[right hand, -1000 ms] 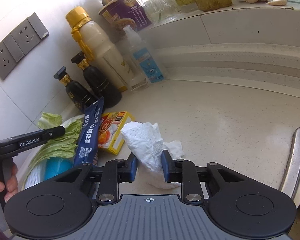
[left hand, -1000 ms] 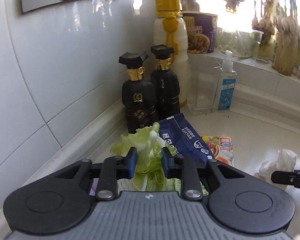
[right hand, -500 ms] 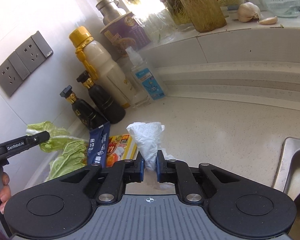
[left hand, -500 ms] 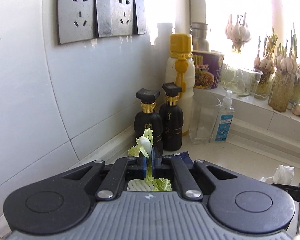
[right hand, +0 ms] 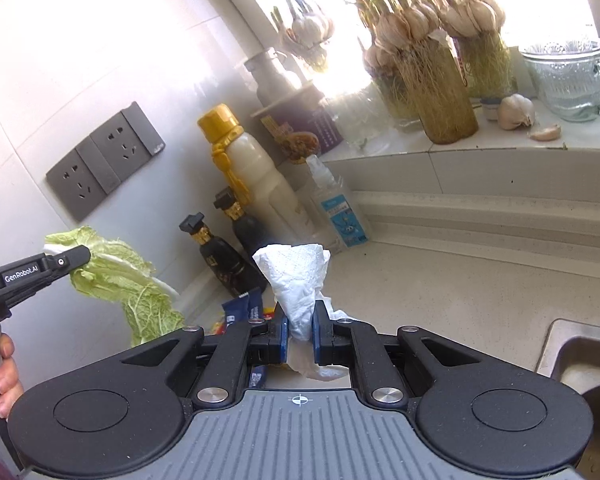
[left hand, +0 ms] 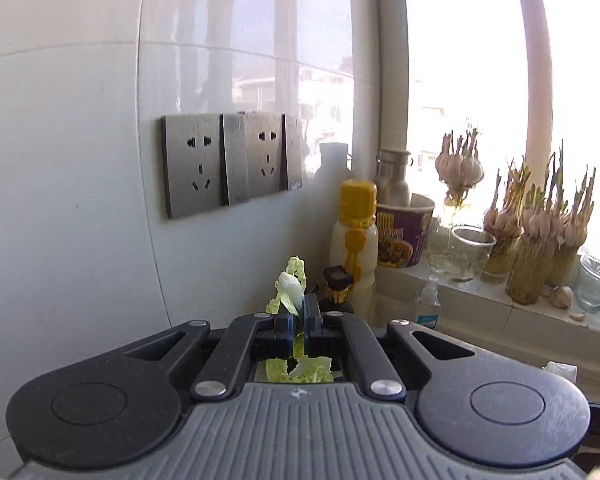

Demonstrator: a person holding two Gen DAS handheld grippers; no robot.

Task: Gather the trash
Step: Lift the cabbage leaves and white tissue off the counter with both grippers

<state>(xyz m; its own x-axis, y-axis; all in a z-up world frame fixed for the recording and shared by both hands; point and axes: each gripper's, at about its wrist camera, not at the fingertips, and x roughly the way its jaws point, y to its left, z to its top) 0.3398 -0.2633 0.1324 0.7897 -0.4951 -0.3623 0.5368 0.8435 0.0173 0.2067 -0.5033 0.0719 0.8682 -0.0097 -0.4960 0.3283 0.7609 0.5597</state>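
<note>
pale green cabbage leaf [right hand: 136, 292], white tissue [right hand: 300, 280]

Lighting: strong daylight, window [left hand: 480, 80] at 2 o'clock, blown white. Glare on wall tiles [left hand: 240, 60]. Fisheye bending, dark corners. Focus fairly sharp.

The right gripper [right hand: 300, 334] pinches a crumpled white tissue [right hand: 298, 276] at centre frame; at left, the left gripper [right hand: 70, 258] clamps a cabbage leaf [right hand: 128, 284].
</note>
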